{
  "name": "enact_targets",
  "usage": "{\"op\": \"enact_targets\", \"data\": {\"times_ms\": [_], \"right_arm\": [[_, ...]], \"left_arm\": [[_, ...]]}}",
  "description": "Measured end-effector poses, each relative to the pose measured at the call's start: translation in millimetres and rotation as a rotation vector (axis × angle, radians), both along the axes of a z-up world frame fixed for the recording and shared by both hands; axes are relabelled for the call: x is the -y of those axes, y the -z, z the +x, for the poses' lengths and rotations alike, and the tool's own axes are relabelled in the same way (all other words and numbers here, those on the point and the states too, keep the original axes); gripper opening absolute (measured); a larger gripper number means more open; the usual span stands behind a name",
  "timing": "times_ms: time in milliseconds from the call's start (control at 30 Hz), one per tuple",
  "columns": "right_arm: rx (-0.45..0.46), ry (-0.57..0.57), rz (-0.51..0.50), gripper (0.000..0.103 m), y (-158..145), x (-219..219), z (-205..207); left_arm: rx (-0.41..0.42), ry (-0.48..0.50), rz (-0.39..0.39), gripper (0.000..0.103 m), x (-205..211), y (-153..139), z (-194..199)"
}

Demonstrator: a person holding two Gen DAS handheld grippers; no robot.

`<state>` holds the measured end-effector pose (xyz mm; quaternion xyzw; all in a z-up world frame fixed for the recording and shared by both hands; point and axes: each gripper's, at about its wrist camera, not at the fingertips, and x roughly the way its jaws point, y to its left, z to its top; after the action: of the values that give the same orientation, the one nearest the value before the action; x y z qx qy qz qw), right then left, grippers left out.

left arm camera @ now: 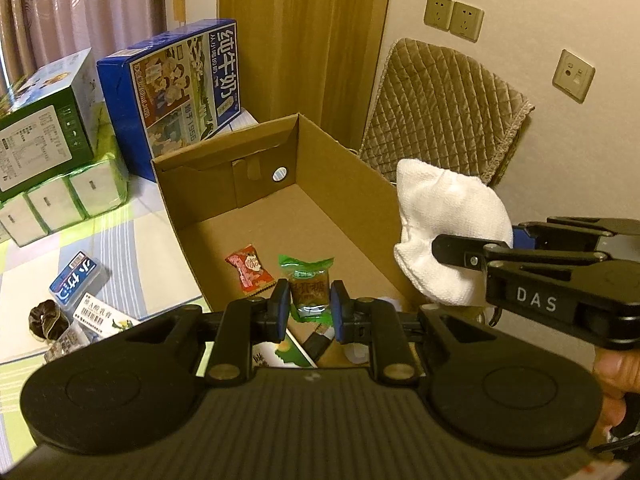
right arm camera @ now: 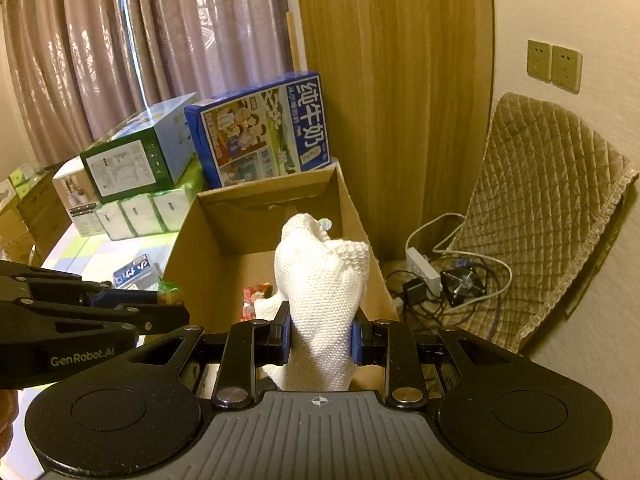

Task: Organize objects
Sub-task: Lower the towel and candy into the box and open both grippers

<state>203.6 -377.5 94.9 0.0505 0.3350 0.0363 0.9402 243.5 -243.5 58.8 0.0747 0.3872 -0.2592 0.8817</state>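
Clamped between the left gripper's [left arm camera: 310,306] blue pads, a green snack packet [left arm camera: 309,286] hangs above the cardboard box [left arm camera: 360,200]. Right gripper [right arm camera: 320,334] squeezes a white cloth [right arm camera: 324,280] over the box's right wall; a red packet [left arm camera: 250,268] lies inside, beyond the left tongs.

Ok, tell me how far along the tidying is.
Done: a red snack packet already lies in the cardboard box. In hand: the left gripper holds a green snack packet over the box, and the right gripper holds a white cloth. Left: a blue case and hair tie outside the box.
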Motion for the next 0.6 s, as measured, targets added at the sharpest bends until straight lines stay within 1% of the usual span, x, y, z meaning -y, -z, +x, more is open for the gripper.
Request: {"op": "enact_targets", "data": {"times_ms": [100, 167, 233, 367, 533, 600], "right_arm": [[0.001, 0.008, 0.0, 0.024, 0, 3, 9], [-0.003, 0.014, 0.0, 0.024, 1, 5, 13], [-0.006, 0.016, 0.002, 0.024, 2, 6, 16], [-0.013, 0.015, 0.008, 0.025, 4, 8, 17], [-0.028, 0.007, 0.023, 0.025, 11, 5, 21], [-0.03, 0.002, 0.03, 0.025, 12, 2, 23]], "left_arm": [[-0.006, 0.001, -0.015, 0.018, 2, 2, 11], [-0.023, -0.006, -0.011, 0.024, 4, 5, 20], [-0.016, -0.01, -0.014, 0.026, 2, 3, 23], [-0.01, -0.031, -0.034, 0.031, -7, 0, 26], [-0.01, -0.058, -0.046, 0.033, -22, 0, 21], [-0.01, -0.066, -0.052, 0.036, -28, 0, 18]]}}
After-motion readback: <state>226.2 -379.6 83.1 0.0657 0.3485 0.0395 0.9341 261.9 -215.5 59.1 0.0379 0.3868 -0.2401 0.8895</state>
